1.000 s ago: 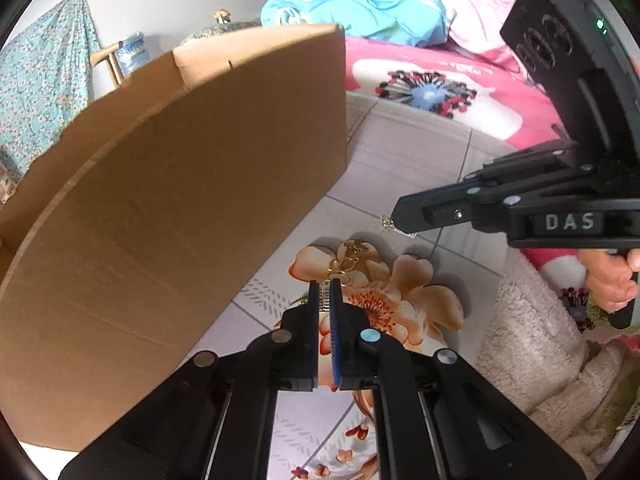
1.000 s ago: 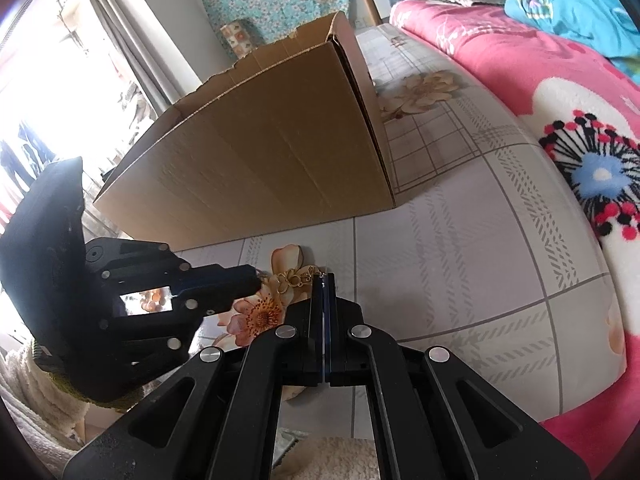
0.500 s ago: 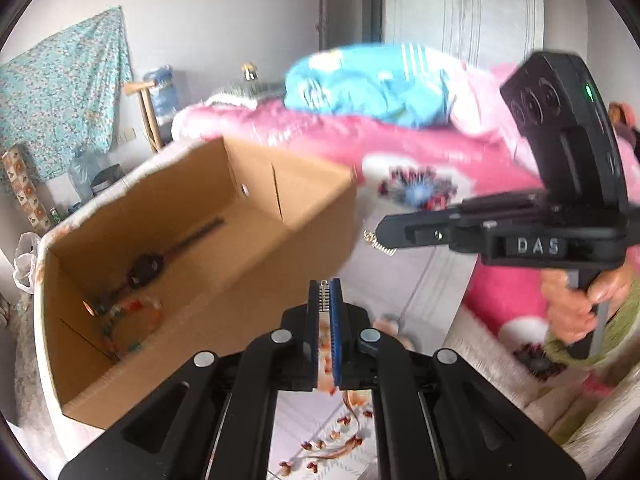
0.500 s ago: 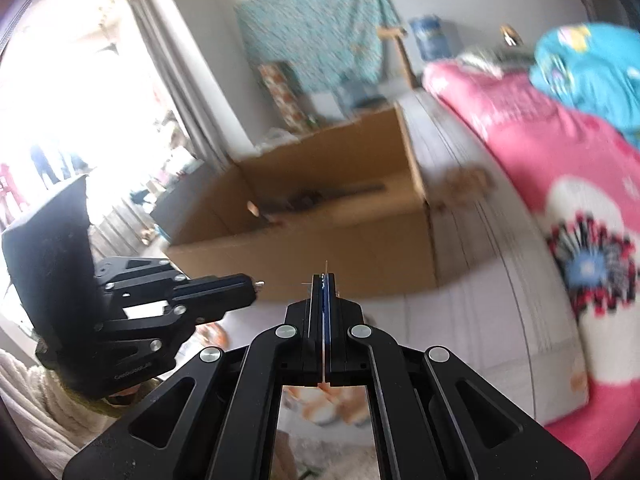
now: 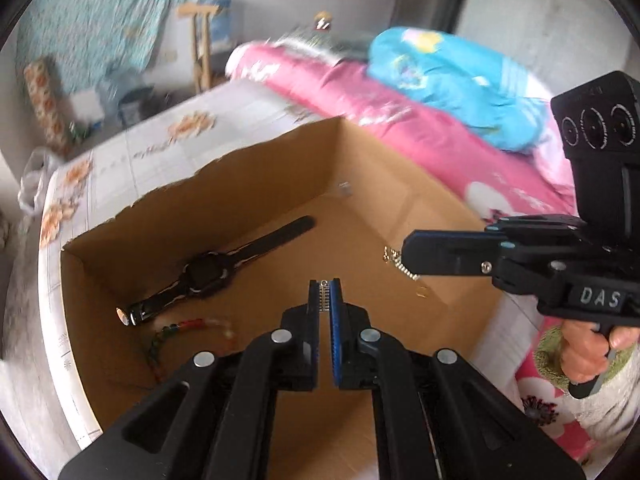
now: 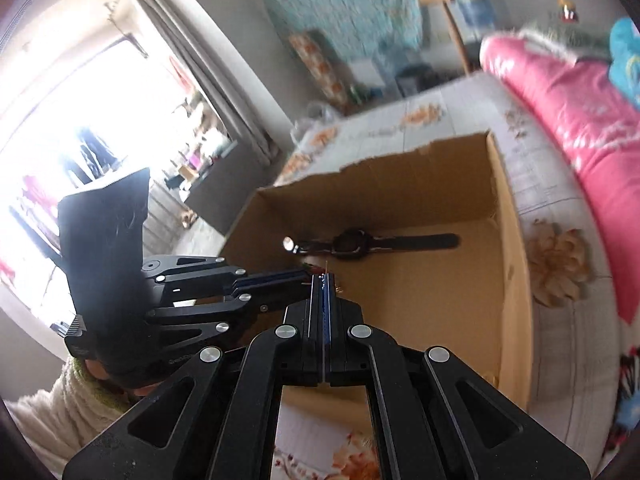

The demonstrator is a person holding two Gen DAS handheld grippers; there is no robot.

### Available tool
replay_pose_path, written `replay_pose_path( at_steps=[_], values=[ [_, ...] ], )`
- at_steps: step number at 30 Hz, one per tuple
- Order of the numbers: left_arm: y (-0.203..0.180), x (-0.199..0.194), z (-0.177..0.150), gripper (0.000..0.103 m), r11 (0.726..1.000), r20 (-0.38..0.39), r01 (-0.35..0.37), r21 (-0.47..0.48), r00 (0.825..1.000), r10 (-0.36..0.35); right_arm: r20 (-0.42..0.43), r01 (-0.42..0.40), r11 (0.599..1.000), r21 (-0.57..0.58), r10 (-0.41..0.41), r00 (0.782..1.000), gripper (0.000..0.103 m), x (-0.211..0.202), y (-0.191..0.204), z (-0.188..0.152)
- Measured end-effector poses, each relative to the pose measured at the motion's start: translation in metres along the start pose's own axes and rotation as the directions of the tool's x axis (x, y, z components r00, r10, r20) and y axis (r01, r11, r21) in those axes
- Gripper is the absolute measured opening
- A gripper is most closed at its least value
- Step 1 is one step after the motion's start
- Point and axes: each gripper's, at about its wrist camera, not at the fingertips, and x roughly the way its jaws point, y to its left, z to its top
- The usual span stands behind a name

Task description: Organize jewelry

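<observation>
I've got a thin chain [image 5: 396, 266] clenched between my left hand-held gripper [image 5: 325, 300] and right hand-held gripper [image 5: 404, 256], poised above the cardboard box [image 5: 400, 184]; next I judge both must let go over the watch [image 5: 212, 272].

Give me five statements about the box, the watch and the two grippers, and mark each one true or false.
1. A black watch lies inside the cardboard box. True.
2. The box is closed by a lid. False: its top is open and its floor shows.
3. The right gripper holds a thin chain at its tip. True.
4. The left gripper is wide open. False: it is shut, with a bit of chain pinched at its tip.
5. A beaded bracelet lies on the pink blanket. False: it lies in the box, near the watch.
</observation>
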Motion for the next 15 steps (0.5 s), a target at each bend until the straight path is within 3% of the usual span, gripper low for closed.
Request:
replay_pose_path(
  at_steps=[3,7,9,15],
  values=[
    [0.014,0.019,0.007,0.005,0.999,-0.054,-0.028,-0.039,0.998,0.025,-0.034,0.031,0.999,0.020,-0.030,0.999,0.003,0.013,-0.006,0.008],
    [0.030,0.034,0.012,0.005,0.993,-0.110,0.009,-0.119,0.994,-0.022,-0.034,0.039,0.998,0.041,-0.037,0.999,0.004,0.016,-0.017,0.014],
    [0.036,0.032,0.011,0.005,0.986,-0.097,0.054,-0.158,0.993,-0.070,-0.028,0.034,0.998,0.045,-0.033,0.999,0.004,0.015,-0.019,0.012],
    [0.037,0.019,0.011,0.005,0.987,-0.034,0.025,-0.158,0.999,-0.031,0.023,0.043,0.997,0.063,-0.044,0.999,0.004,-0.009,-0.024,0.013]
  ],
)
